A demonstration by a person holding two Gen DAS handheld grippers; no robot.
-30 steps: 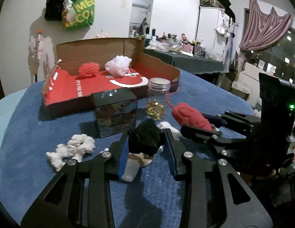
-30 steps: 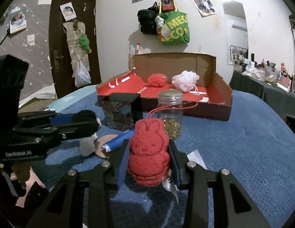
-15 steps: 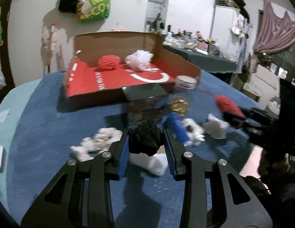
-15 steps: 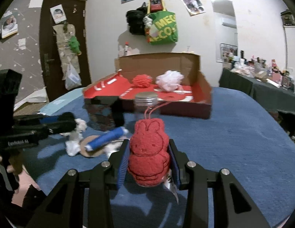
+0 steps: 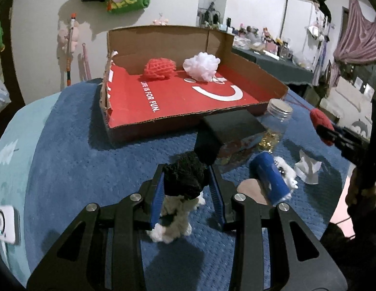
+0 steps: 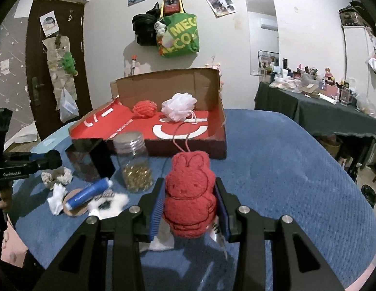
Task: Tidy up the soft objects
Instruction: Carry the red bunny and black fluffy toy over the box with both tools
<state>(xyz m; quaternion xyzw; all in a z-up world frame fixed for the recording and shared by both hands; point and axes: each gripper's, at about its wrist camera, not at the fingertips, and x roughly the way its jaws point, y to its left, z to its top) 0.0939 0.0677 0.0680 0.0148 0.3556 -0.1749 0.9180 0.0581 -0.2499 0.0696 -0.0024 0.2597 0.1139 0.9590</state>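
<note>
Left wrist view: left gripper (image 5: 186, 191) clamped on a black-and-white plush (image 5: 182, 181), black woolly top between the pads, white legs dangling above the blue cloth (image 5: 66, 165); ahead, open cloth up to the low front edge of the cardboard box (image 5: 163, 111), a black box (image 5: 232, 127) and glass jar (image 5: 276, 123) crowding the right. Right wrist view: right gripper (image 6: 189, 208) closed around a red knitted rabbit (image 6: 189, 194), upright, cord looping toward the box, broad bare cloth off to the right, jar just left.
</note>
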